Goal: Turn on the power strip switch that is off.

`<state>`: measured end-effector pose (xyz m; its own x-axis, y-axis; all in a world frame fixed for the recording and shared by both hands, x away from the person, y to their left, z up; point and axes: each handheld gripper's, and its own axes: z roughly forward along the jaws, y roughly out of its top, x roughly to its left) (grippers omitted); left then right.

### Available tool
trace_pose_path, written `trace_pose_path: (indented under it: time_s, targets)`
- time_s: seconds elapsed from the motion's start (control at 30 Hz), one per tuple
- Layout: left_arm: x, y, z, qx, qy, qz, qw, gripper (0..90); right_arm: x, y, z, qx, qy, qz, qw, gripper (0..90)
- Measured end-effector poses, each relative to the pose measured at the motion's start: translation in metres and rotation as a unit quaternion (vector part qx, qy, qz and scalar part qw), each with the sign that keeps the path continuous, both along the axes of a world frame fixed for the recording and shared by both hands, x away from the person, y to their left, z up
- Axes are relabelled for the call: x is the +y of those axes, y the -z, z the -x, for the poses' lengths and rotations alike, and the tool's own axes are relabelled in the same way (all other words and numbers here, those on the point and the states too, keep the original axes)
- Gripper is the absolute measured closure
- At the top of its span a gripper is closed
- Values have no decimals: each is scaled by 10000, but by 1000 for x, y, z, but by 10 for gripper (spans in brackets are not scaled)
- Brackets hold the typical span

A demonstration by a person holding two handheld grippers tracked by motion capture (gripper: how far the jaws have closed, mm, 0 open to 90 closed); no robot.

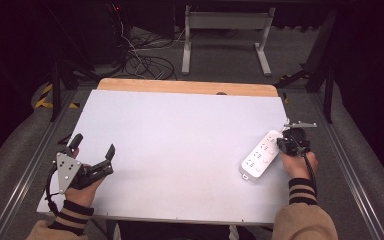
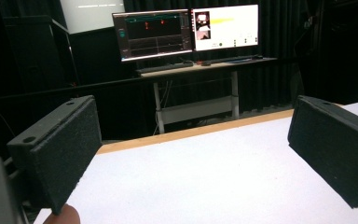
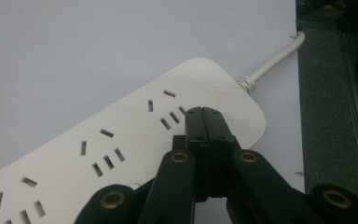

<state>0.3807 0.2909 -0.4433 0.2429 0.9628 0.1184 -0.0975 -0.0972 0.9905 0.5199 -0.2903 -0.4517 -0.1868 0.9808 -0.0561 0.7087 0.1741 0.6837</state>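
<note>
The right gripper (image 3: pixel 208 114) has its two black jaws pressed flat together with nothing between them, and its tip sits over the cable end of a white power strip (image 3: pixel 121 154), at or just above the top face; contact cannot be told. The strip (image 1: pixel 261 155) lies flat and slanted near the right edge of a white table (image 1: pixel 180 150), its white cable (image 3: pixel 272 60) running off the far right edge. The left gripper (image 1: pixel 94 150) rests near the table's left edge, jaws spread wide and holding nothing, well apart from the strip. By the look of it, the work on the strip has barely begun: no plug is in any socket, and the strip is not lifted. Whether the tip is pressing a switch is hidden beneath the jaws. The strip's near end is cut off in the right gripper view. Beyond the table, a desk with two lit monitors (image 2: pixel 186 30) stands in a dark room.
</note>
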Motion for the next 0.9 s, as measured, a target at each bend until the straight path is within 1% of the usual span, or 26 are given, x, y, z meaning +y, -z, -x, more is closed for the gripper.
trace_pose_path:
  time_s: [0.2, 0.4, 0.5, 0.77, 0.9]
  targets:
    - [0, 0, 0, 7, -5, -12, 10000, 33, -1, 0, 0, -1, 17, -54, 10000, 900]
    - [0, 0, 0, 16, -3, -21, 10000, 33, 0, 1, 0, -17, 17, -24, 10000, 900]
    - [0, 0, 0, 16, -1, -19, 10000, 34, -2, 1, 1, -22, 6, -86, 10000, 900]
    - [-1, 0, 0, 14, -9, -31, 10000, 35, -1, 1, 1, -52, 6, -62, 10000, 900]
    - [-1, 0, 0, 27, -3, -37, 10000, 35, -2, 1, 1, -45, 29, -96, 9999, 900]
